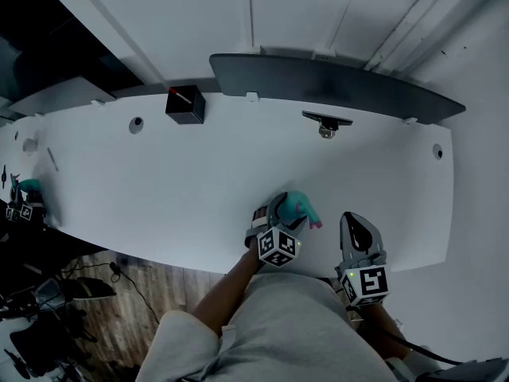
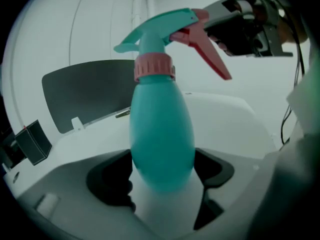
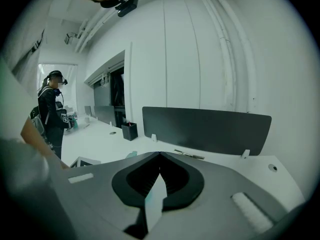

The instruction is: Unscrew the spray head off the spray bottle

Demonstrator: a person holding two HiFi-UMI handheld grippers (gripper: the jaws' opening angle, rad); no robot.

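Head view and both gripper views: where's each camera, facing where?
Head view: on the person's head, steeply down at the desk; forearms, lap, left gripper, right gripper show.
Left gripper view: on the left gripper, along its open jaws at the spray bottle between them.
Right gripper view: on the right gripper, over its shut jaws toward the partition.
Shared: partition in all three; spray bottle in head and left gripper views.

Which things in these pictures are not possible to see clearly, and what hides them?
1. Head view: the spray bottle body is covered by the left gripper; only its teal top shows.
2. Left gripper view: the bottle's base is blurred, so whether the fingers touch it is unclear.
3. Head view: the teal object at the left edge of the table is too small to name.
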